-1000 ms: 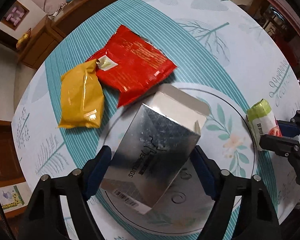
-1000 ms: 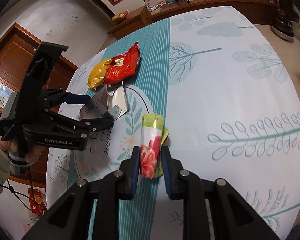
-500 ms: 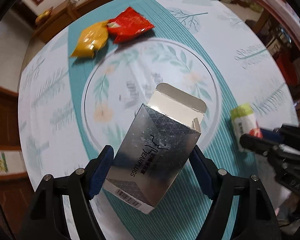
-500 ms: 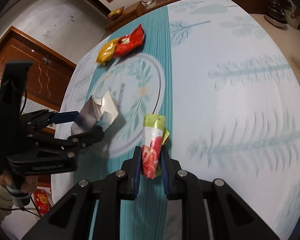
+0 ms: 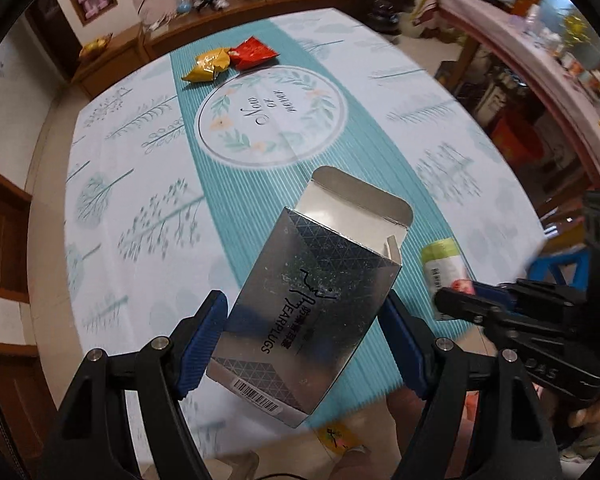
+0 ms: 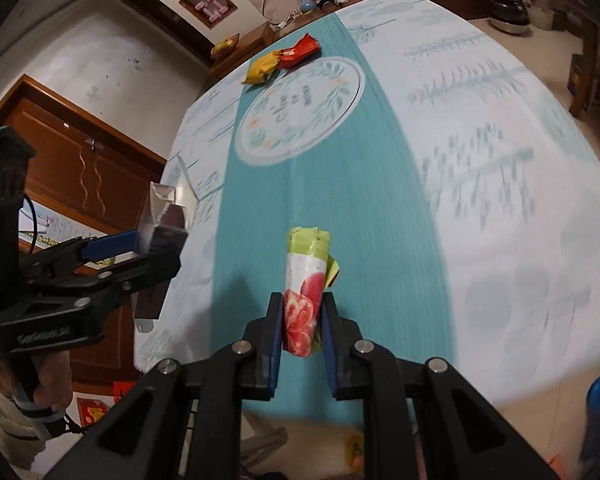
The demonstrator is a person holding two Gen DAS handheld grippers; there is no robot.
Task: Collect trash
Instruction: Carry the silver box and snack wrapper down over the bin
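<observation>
1. A round table (image 5: 440, 128) under a white-and-teal leaf-print cloth, a floral wreath medallion (image 5: 271, 117) printed at its centre, fills both wrist views; wooden cabinets (image 6: 80, 168) line the wall behind it.
2. The left gripper (image 5: 304, 336) has its blue-padded fingers (image 5: 204, 340) spread wide and pressed against both long sides of a silver earplug box (image 5: 312, 312), which is held tilted above the near edge of the table with its top flap open and a barcode on its lower end.
3. The right gripper (image 6: 300, 332) has its fingers nearly together, clamped on the lower end of a rolled green-and-white snack wrapper (image 6: 306, 288) printed with red fruit; the wrapper sticks up and forward out of the fingers, above the teal stripe near the table's edge.
4. Far across the table, just beyond the medallion, a red snack bag (image 5: 255, 53) lies touching a yellow snack bag (image 5: 206, 66) to its left; both rest flat on the cloth, well apart from either gripper.
5. In the right wrist view the person's left hand (image 6: 44, 392) wraps the left gripper's handle.
</observation>
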